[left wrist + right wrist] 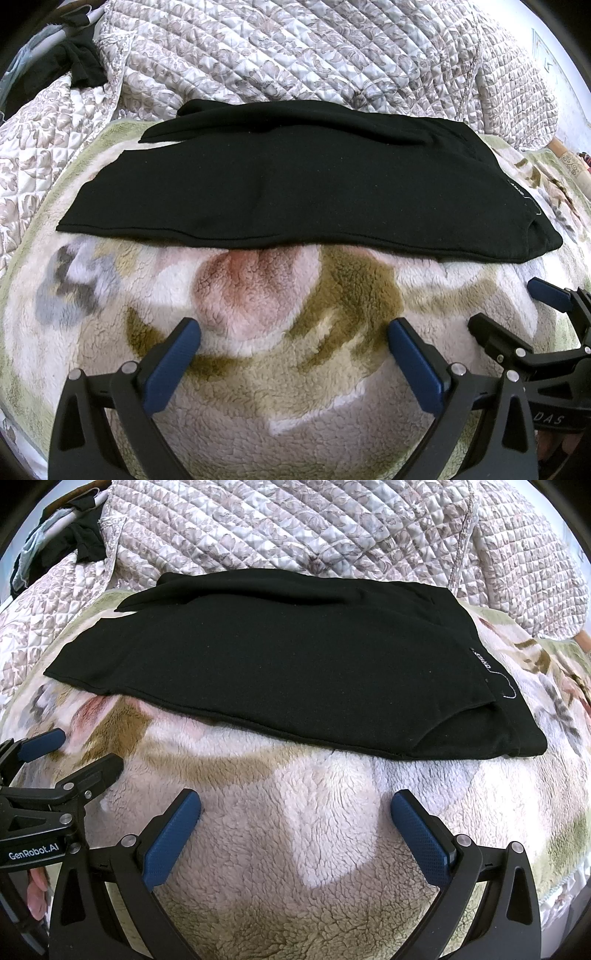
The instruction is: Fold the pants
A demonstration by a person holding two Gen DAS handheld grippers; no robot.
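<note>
In the left wrist view, the black pants (295,184) lie folded flat on a fleecy flowered blanket (258,406), stretched from side to side, with a quilt (295,48) bunched behind them. The left gripper (293,334) hangs above bare blanket just short of the pants' near hem, its blue fingers (173,365) spread wide and holding nothing. The right gripper (511,306) shows at the right edge, also spread and apart from the cloth.

In the right wrist view, the pants (280,657) lie across the blanket (295,849), waistband with a small label (484,661) at the right. The right gripper (295,808) hovers near the front hem, fingers (421,838) wide apart and empty. The left gripper (86,751) sits at the left edge, open over the blanket.
</note>
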